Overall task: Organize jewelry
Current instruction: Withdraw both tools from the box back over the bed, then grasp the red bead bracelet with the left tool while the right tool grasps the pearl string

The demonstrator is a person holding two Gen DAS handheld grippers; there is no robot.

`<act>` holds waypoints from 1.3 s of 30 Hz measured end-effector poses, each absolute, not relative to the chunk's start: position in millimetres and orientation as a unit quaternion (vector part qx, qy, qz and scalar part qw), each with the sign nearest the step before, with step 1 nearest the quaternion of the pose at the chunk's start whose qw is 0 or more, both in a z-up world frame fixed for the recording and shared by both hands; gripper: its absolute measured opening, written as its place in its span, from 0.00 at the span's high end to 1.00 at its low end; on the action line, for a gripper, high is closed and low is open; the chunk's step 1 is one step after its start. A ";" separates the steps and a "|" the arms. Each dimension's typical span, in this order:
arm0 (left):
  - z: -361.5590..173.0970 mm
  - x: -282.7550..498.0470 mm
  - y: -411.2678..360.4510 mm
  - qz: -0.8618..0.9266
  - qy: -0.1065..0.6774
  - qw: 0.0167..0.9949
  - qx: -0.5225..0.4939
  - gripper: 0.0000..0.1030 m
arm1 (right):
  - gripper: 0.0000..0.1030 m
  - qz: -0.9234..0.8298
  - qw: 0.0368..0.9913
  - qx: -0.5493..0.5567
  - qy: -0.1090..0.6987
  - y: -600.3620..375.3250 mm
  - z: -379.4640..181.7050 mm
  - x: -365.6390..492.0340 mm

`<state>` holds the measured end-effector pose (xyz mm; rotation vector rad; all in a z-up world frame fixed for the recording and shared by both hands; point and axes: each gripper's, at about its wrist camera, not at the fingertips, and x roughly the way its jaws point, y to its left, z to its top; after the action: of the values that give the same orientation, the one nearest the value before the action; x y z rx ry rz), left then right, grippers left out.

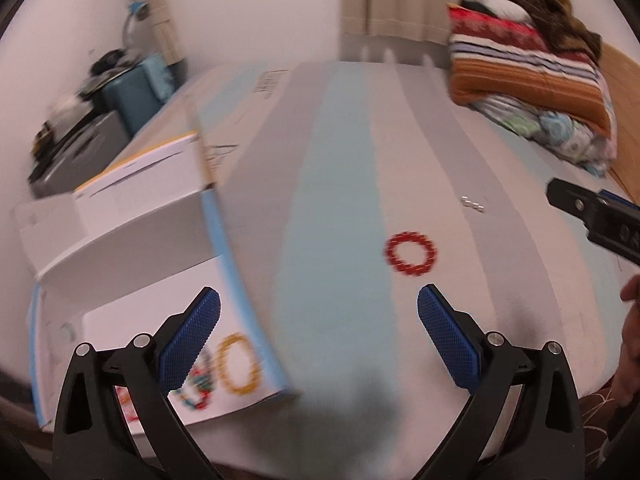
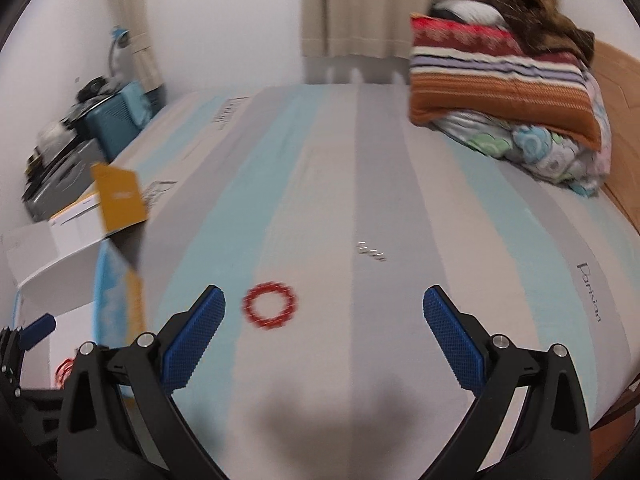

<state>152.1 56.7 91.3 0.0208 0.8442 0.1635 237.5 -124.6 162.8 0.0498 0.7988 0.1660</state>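
Both views are blurred. The left hand-held gripper [image 1: 319,305] hangs spread wide, nothing between its pads, and the right hand-held gripper [image 2: 324,304] gapes empty too. The red bracelet [image 1: 410,255] lies alone on the striped mattress [image 1: 332,184]. The box [image 1: 132,248] holds a yellow bracelet [image 1: 239,364]; other beaded pieces are half hidden behind a finger.

Striped mattress [image 2: 392,184], folded blankets [image 2: 500,80], curtain [image 2: 352,4]
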 end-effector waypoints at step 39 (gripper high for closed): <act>-76.0 313.9 27.2 0.050 0.470 0.881 0.008 0.26 | 0.64 0.123 0.870 -0.010 0.477 -155.1 -34.7 423.0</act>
<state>313.9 27.2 -76.0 0.0156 0.9791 0.1035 423.0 -155.1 -34.7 -0.0218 0.9967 0.2570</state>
